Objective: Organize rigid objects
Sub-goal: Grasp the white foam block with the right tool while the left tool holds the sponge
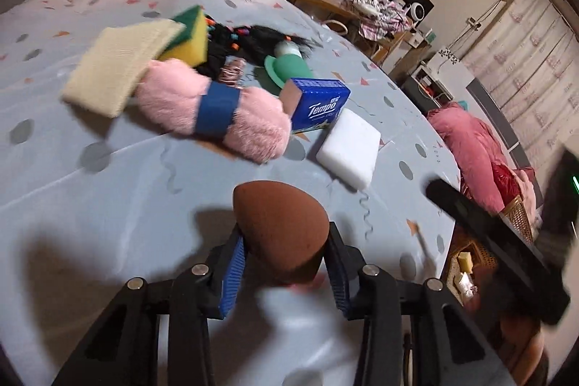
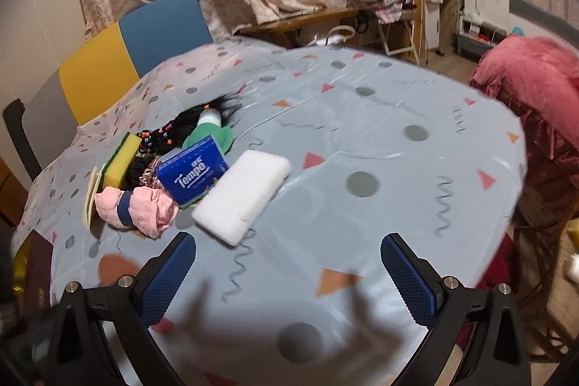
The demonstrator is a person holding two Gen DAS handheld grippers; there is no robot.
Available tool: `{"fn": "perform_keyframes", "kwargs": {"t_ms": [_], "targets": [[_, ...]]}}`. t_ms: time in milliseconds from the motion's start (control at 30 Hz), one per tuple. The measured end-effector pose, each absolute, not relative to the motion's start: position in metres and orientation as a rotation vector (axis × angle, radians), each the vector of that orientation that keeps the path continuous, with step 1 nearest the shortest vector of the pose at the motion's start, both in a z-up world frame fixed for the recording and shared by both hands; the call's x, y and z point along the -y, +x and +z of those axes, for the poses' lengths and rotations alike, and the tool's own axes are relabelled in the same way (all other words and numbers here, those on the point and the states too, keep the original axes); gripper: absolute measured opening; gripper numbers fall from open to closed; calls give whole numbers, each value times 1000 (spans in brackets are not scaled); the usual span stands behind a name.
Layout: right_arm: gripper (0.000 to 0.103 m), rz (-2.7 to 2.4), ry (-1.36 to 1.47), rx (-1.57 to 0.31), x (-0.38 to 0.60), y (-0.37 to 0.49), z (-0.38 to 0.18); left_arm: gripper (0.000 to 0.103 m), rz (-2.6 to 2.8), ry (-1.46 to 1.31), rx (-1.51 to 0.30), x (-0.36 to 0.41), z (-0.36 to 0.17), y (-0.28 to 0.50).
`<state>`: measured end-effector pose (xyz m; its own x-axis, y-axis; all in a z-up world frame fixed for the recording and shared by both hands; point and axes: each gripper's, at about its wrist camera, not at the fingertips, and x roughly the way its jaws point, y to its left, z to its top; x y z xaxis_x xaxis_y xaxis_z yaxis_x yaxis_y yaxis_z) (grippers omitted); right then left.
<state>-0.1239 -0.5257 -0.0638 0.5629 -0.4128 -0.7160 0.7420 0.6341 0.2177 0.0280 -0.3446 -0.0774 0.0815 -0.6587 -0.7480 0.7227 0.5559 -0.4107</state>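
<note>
My left gripper is shut on a brown egg-shaped makeup sponge and holds it above the table's near side. Beyond it lie a white foam block, a blue Tempo tissue pack, a pink fluffy item with a blue band, a cream cloth, a yellow-green sponge, a green bottle and a black wig. My right gripper is open and empty above the table, just in front of the white block and the Tempo pack.
The table wears a light blue patterned cloth. A chair with blue and yellow back panels stands at the far side. A pink garment hangs over a chair at the right edge. My right gripper's black body shows at the left view's right.
</note>
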Motion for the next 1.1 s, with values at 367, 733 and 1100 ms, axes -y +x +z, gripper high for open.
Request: {"fn": "perform_keyframes", "kwargs": {"t_ms": [367, 733, 1100], "targets": [[103, -739, 571, -785, 541, -45, -95, 41, -983, 24, -999, 262, -58, 6], [74, -813, 431, -862, 538, -18, -108, 41, -983, 3, -940, 233, -42, 1], [65, -730, 506, -805, 522, -68, -99, 41, -988, -58, -900, 197, -26, 3]]}}
